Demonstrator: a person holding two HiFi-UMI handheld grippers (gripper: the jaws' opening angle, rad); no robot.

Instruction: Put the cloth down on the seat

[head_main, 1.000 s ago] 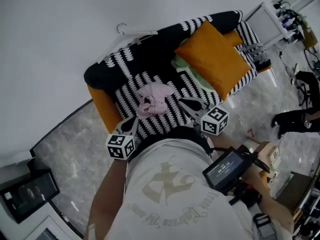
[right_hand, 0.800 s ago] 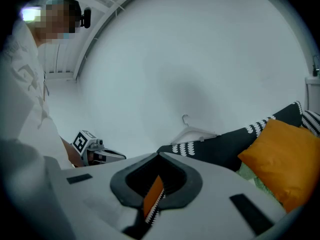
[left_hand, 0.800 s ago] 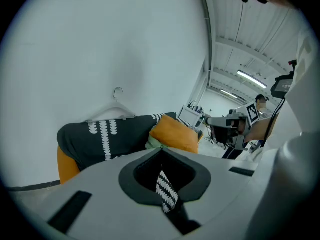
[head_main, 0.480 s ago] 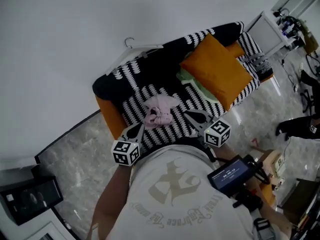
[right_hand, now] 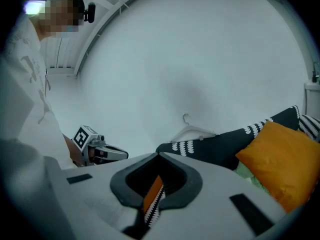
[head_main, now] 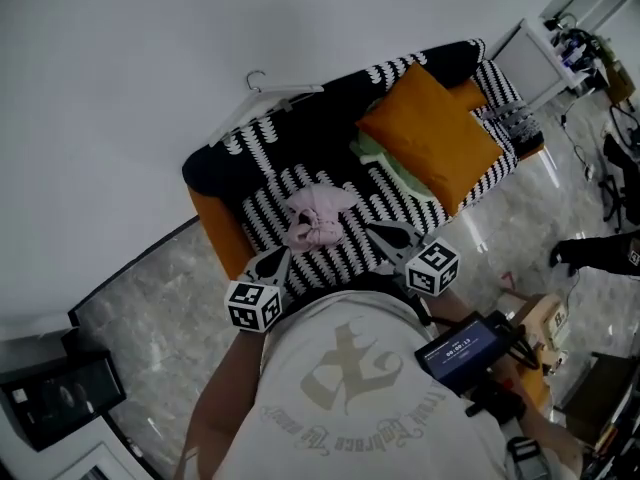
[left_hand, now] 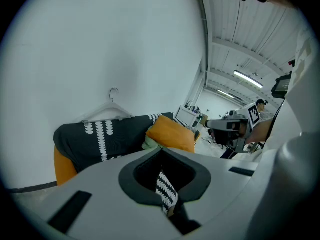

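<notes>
The pink cloth [head_main: 315, 215] lies crumpled on the striped seat [head_main: 262, 223] of the black-and-white sofa, free of both grippers. My left gripper [head_main: 272, 260] is shut and empty at the seat's front edge, just left of and nearer than the cloth. My right gripper [head_main: 385, 233] is also shut and empty, to the right of the cloth. In the left gripper view the jaws [left_hand: 161, 155] meet with only a sliver of striped seat showing beyond them. The right gripper [right_hand: 159, 157] looks the same in its own view. Neither gripper view shows the cloth.
A big orange cushion [head_main: 430, 133] leans on the sofa's right half, with a pale green cloth [head_main: 385, 163] beside it. A white hanger [head_main: 268, 93] rests on the backrest. A white cabinet [head_main: 540, 48] stands at the right, a black case [head_main: 60, 393] on the floor at the left.
The head view has shifted slightly. The cloth lies the same way on the seat, and both grippers stay shut near the front edge.
</notes>
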